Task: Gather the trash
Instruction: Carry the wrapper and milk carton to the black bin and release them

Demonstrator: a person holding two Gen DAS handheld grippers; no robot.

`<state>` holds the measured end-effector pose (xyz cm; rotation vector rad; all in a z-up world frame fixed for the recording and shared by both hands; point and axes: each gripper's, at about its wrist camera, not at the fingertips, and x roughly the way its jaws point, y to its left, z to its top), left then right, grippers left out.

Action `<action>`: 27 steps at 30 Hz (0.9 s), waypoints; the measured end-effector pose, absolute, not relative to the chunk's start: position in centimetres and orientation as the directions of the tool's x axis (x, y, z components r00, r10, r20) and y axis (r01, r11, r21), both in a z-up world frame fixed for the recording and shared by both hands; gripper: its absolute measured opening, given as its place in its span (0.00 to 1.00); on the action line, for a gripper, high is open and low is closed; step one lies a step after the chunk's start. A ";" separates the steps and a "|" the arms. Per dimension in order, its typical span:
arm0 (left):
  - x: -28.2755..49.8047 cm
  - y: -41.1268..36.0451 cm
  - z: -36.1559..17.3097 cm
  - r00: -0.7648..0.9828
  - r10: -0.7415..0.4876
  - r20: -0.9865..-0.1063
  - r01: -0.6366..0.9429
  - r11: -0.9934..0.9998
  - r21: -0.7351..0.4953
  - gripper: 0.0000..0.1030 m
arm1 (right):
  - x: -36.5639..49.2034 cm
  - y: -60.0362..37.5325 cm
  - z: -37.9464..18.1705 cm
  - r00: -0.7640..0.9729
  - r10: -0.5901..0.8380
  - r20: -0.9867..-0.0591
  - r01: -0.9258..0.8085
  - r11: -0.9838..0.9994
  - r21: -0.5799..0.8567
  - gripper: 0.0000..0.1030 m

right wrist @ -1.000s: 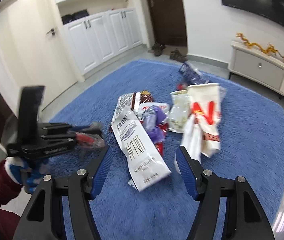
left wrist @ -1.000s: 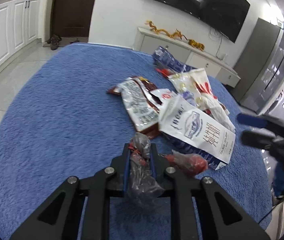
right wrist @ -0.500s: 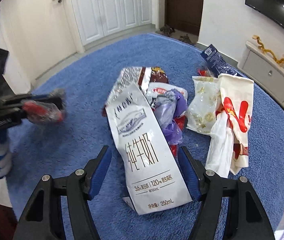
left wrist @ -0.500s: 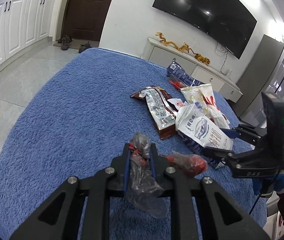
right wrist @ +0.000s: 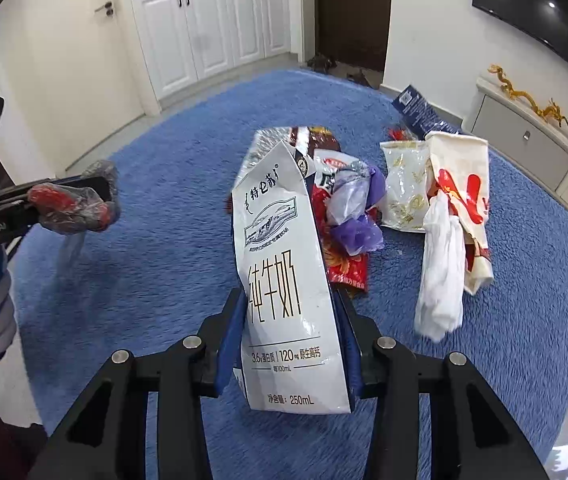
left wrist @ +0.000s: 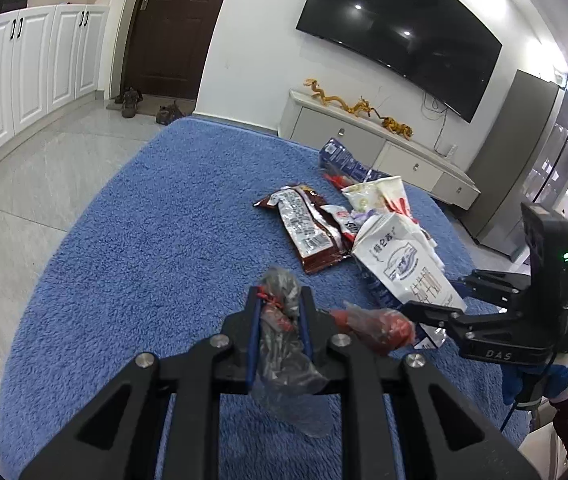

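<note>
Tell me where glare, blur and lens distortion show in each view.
Left wrist view: ceiling lights glare on the TV; fisheye bows the walls and rug. Right wrist view: white tissue is slightly smeared, milk carton print stays sharp; dark vignette at corners.

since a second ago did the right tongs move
Yes: the right tongs came forward over the blue rug and now straddle the milk carton, closing on it.

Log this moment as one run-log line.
left tool: shut on crumpled plastic wrapper | right tool: closing around milk carton | rest of trash: on blue rug
</note>
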<state>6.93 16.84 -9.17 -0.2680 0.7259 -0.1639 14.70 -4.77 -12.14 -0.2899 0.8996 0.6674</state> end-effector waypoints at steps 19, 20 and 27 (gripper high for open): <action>7.5 7.1 -4.4 0.713 -0.342 -0.612 0.276 0.939 -0.204 0.15 | 8.9 -18.9 -3.7 0.654 0.441 -0.615 -0.424 0.887 0.185 0.42; 7.8 6.1 -4.2 0.707 -0.354 -0.613 0.297 0.934 -0.198 0.15 | 8.5 -19.9 -3.4 0.668 0.427 -0.610 -0.403 0.896 0.187 0.42; 10.4 -5.6 -2.9 0.605 -0.488 -0.629 0.507 0.845 -0.168 0.15 | 5.5 -31.0 -3.8 0.752 0.264 -0.605 -0.167 0.963 0.213 0.42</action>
